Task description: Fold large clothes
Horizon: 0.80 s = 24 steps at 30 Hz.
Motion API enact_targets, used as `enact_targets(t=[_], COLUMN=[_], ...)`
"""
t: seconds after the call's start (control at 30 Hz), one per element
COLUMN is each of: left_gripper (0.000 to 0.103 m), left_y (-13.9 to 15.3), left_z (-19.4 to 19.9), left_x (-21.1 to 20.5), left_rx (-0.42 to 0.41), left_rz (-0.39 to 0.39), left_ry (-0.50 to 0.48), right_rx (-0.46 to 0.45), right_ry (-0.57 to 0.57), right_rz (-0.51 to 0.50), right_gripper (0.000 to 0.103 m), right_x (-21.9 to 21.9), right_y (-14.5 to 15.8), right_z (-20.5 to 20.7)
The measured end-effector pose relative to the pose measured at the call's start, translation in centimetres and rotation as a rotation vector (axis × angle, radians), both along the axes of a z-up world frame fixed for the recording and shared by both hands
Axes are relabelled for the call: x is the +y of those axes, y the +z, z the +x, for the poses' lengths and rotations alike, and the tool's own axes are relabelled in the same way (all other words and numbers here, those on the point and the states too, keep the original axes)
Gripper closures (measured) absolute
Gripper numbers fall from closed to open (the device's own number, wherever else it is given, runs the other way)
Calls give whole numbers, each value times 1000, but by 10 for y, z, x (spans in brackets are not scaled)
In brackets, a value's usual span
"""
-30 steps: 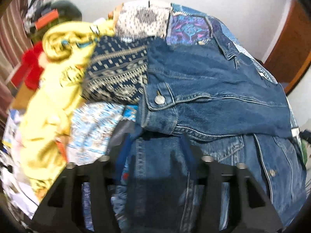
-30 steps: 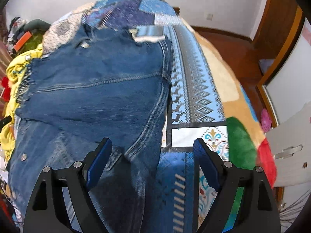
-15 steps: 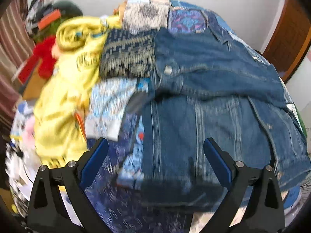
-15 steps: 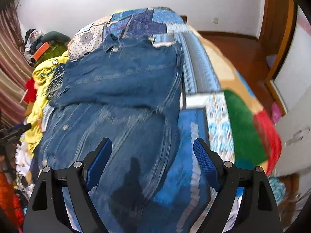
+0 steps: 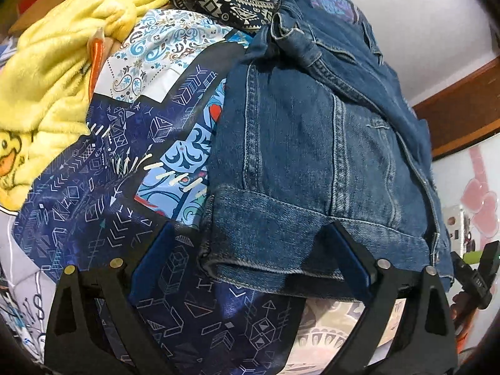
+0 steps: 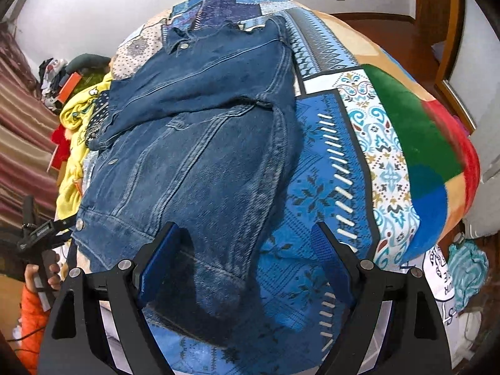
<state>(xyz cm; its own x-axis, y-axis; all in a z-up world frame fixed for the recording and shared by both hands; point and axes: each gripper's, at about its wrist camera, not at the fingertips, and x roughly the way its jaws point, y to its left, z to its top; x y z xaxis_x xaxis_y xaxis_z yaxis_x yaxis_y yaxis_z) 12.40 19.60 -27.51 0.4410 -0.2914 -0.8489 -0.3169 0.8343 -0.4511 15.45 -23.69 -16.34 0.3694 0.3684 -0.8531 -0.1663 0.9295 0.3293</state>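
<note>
Left wrist view: the jacket (image 5: 312, 143) lies on the quilt (image 5: 93, 187), its hem at 6 o'clock between the left gripper (image 5: 250, 259), whose jaws have just widened, gaping to seize it. The right gripper (image 6: 247, 256) gapes empty over the other hem corner.

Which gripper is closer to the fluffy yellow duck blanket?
Left. The left gripper hovers open at the blue denim jacket's hem, beside the fluffy yellow duck blanket. The right gripper hangs over the jacket's far side.
</note>
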Motion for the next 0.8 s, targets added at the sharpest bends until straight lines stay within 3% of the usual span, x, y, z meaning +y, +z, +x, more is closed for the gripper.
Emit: enact_targets(t=[0.03, 0.1, 0.2, 0.23, 0.3, 0.33, 0.43, 0.63, 0.8], left_gripper=[22, 31, 47, 59, 67, 73, 84, 89, 90], left_y=[1, 2, 7, 9, 14, 18, 29, 59, 108], left_z=[-1, -2, 0, 0, 2, 3, 5, 18, 41], left_x=[-1, -3, -1, -1, 1, 1, 4, -1, -4], left_rx=[-14, -27, -36, -37, -42, -53, -86, -164, -288], left_rz=[-13, -36, -14, 0, 16, 16, 7, 37, 80], left_ry=[-8, -16, -9, -1, -3, -2, -1, -8, -24], right_rx=[-6, -10, -16, -22, -36, -41, -53, -56, -157], right_ry=[0, -1, 1, 4, 10, 11, 12, 32, 132], right_rz=[5, 22, 41, 48, 61, 68, 81, 109, 115], right_gripper=[20, 19, 17, 19, 21, 24, 43, 88, 90], right_x=[2, 2, 3, 4, 4, 5, 5, 3, 16], right_y=[0, -2, -5, -5, -4, -3, -3, 2, 37], right_z=[0, 0, 0, 0, -2, -2, 0, 10, 29])
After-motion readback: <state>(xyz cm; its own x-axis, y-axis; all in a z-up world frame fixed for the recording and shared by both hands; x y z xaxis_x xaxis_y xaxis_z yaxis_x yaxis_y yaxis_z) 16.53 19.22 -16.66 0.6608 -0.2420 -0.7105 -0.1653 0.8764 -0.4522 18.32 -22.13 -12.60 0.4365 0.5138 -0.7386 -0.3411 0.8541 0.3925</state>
